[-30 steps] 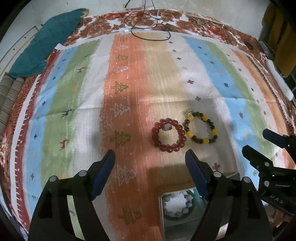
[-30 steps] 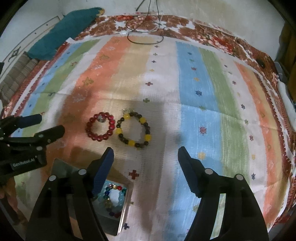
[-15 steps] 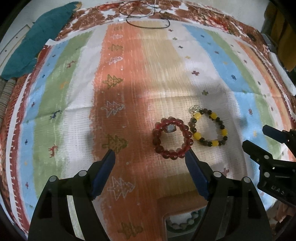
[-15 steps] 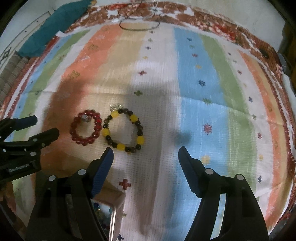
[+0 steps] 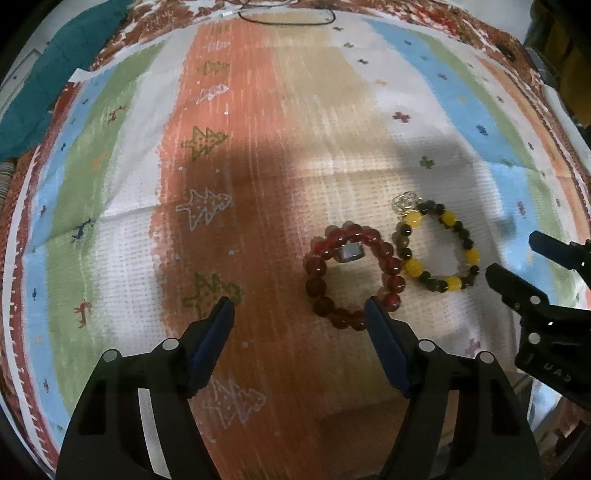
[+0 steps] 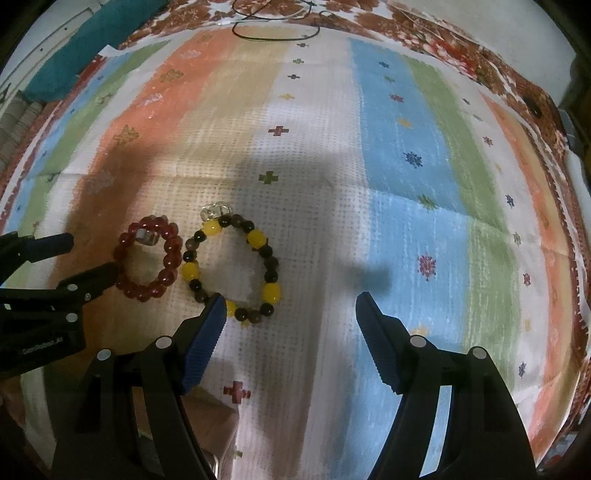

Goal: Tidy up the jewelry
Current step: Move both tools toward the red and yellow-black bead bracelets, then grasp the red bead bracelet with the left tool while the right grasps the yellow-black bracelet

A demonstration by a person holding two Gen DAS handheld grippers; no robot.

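A red bead bracelet (image 5: 352, 271) with a silver charm lies flat on the striped cloth; it also shows in the right wrist view (image 6: 149, 264). Beside it on its right lies a yellow-and-dark bead bracelet (image 5: 437, 245) with a clear charm, also in the right wrist view (image 6: 234, 264). My left gripper (image 5: 299, 315) is open, its right fingertip at the red bracelet's near edge. My right gripper (image 6: 290, 306) is open, its left fingertip at the yellow bracelet's near edge. Each gripper shows from the side in the other's view.
The striped cloth (image 6: 406, 147) covers a bed with a red floral border. A teal pillow (image 5: 55, 74) lies at the far left. A black cord loop (image 6: 273, 29) lies at the far edge. A box corner (image 6: 218, 410) shows under my right gripper.
Both grippers have moved forward and lower toward the bracelets, which now look larger. The open box with beads has slid out of sight below the grippers.
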